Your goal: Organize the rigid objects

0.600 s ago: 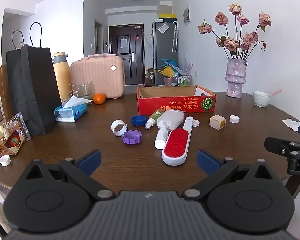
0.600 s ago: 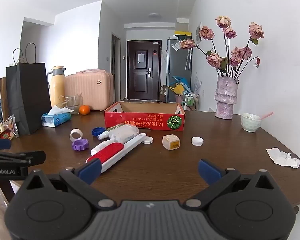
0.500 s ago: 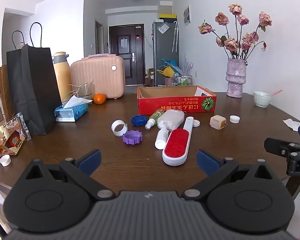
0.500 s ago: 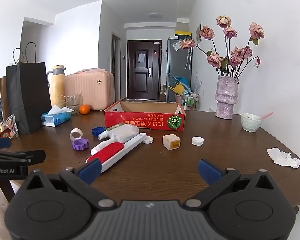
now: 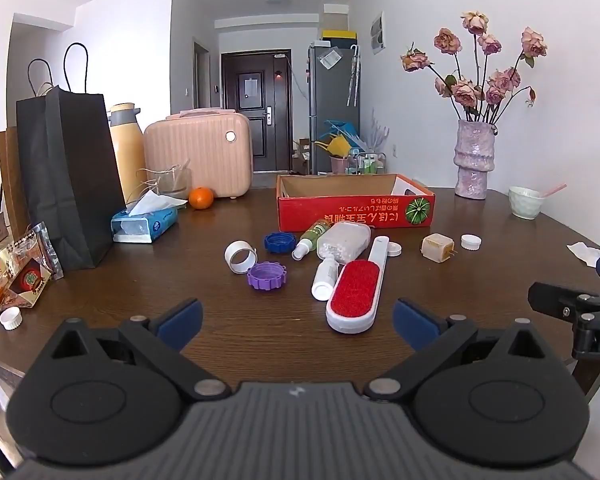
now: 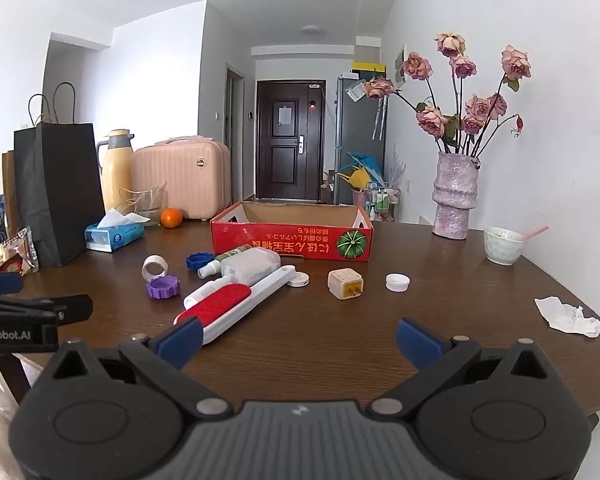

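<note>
At the middle of the table (image 5: 220, 352) we see the loose items in a cluster: a red-faced brush (image 5: 356, 294) lying flat, with a white bottle (image 5: 325, 276) touching its 9 o'clock side and a clear bottle (image 5: 343, 241) at its 12 o'clock. A purple cap (image 5: 266, 275), a white ring (image 5: 240, 256) and a blue cap (image 5: 280, 242) lie from 9 to 11 o'clock of the brush. A beige plug (image 5: 437, 247) and a white cap (image 5: 471, 241) sit toward 2 o'clock. The red box (image 5: 356, 210) stands just behind the cluster at 12 o'clock, open on top. Our left tool (image 5: 296, 318) hangs near the table's front edge, fingers spread wide and gripping nothing. Our right tool (image 6: 298, 338) is likewise spread and bare.
</note>
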{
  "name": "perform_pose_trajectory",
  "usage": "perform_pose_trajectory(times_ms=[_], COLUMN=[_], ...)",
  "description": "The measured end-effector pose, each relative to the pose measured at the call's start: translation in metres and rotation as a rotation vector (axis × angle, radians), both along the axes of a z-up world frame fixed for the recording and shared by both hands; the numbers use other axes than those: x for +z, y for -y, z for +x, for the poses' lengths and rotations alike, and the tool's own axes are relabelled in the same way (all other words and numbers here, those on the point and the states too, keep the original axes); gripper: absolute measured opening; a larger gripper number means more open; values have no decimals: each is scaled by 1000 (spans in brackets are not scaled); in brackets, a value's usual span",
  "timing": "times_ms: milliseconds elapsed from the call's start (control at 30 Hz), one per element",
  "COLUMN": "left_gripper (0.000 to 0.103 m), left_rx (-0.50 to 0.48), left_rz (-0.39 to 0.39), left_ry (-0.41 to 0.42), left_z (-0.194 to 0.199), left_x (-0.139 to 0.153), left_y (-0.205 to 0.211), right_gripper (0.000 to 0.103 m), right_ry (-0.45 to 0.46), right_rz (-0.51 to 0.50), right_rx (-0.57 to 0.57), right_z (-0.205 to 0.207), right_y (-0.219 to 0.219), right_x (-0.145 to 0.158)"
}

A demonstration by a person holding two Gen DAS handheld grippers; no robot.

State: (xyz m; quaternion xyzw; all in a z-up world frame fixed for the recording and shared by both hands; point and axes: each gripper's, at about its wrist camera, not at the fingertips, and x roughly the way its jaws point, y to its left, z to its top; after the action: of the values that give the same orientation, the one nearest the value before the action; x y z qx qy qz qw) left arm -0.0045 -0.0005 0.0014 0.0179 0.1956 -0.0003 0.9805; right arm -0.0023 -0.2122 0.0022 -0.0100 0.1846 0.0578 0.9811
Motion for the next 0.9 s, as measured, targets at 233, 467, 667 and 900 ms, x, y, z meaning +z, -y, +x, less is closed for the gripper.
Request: perform_pose_trajectory(times_ms=[233, 467, 667, 900], left_gripper=[103, 103, 103, 103], left_rx=[-1, -2, -2, -2], left_rz=[-1, -1, -1, -2], left_ry=[-1, 2, 2, 3], left_z=[3, 3, 2, 2], left_x=[0, 1, 1, 1], left_y=[-2, -4, -3, -4], right_gripper=[103, 103, 103, 103], right_ry=[1, 1, 1, 1], right_rz=[-1, -2, -2, -3], right_rx=[1, 2, 2, 2], right_z=[0, 0, 0, -1], right_y=[0, 0, 0, 0], right_x=[0, 0, -1, -1])
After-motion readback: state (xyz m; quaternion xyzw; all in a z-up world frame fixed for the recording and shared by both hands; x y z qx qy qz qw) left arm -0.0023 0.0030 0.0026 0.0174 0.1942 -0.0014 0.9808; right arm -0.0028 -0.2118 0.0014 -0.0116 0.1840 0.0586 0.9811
